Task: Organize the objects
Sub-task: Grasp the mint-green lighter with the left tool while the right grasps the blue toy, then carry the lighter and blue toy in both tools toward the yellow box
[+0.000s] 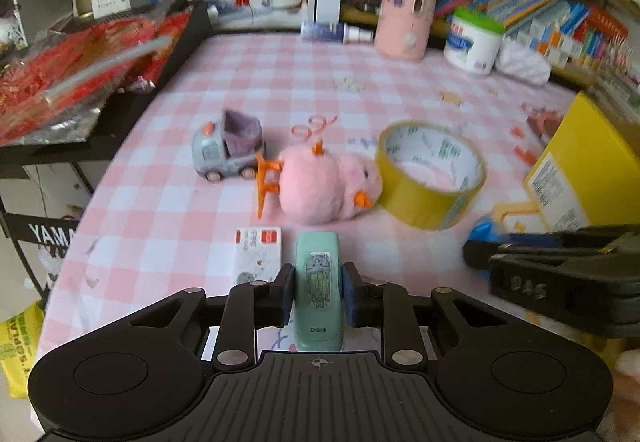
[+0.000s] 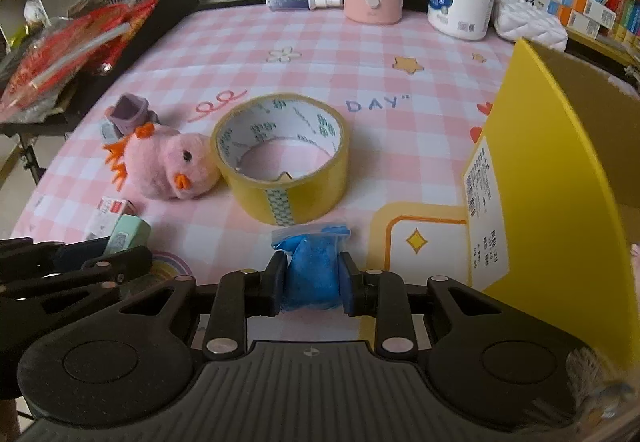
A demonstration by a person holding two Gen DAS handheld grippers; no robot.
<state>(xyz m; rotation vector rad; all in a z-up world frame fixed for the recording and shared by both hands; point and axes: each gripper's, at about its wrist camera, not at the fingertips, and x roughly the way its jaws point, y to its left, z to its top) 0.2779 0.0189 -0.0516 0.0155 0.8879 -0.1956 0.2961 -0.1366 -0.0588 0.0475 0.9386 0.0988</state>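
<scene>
Left gripper point(image 1: 318, 296) level, jaws clamped on mint stapler point(image 1: 318, 290), right gripper point(image 2: 314, 284) jaws squeezing blue bag point(image 2: 314, 274)

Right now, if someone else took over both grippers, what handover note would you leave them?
Left gripper: shut on the green stapler, low over the near table edge.
Right gripper: shut on the blue bag, beside the yellow box.
On the table: tape roll mid-table, pink chick touching its left side, toy truck behind the chick, small white box left of the stapler.
Done: both items gripped; nothing seen inside the box yet.
Left: probably place both in the box, then collect the tape, chick, truck and white box.
</scene>
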